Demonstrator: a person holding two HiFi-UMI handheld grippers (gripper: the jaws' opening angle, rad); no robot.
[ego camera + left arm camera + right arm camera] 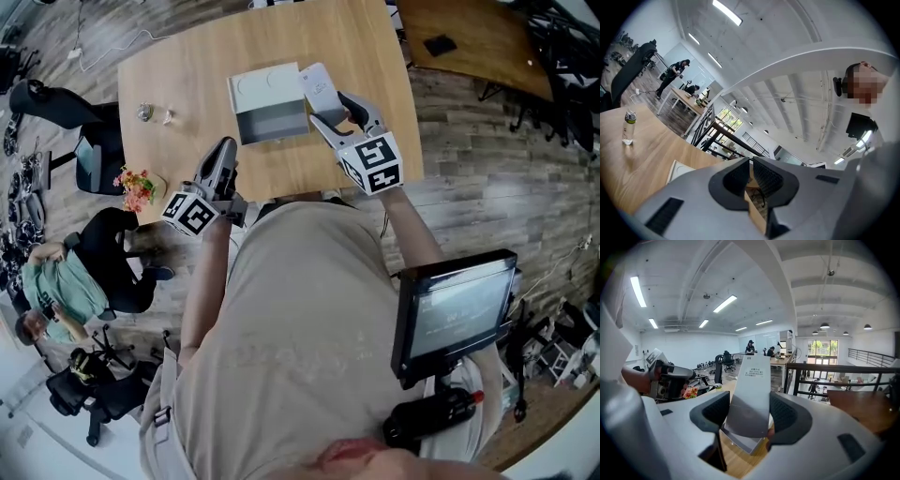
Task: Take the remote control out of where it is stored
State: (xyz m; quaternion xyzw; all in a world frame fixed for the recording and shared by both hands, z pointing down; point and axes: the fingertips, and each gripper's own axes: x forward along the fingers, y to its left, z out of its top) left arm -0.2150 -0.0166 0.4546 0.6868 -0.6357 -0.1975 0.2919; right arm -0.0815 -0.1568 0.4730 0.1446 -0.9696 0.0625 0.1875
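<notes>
A white and grey storage box (270, 105) stands open in the middle of the wooden table (187, 66). Just right of it, my right gripper (330, 111) is shut on the remote control (319, 87), a flat white slab. The right gripper view has the remote control (751, 397) upright between the two pads, its printed side toward the camera, with the box (743, 442) under it. My left gripper (223, 161) hovers at the table's near edge, left of the box, shut and holding nothing. Its jaws meet in the left gripper view (751, 180), and a box corner (678, 169) shows beyond.
A small bottle (143, 112) and a tiny object (169, 117) sit on the table's left part; the same bottle (629, 127) stands upright in the left gripper view. Flowers (138, 187) sit at the near-left corner. A tablet (455, 309) hangs at my waist. A seated person (66, 281) is left.
</notes>
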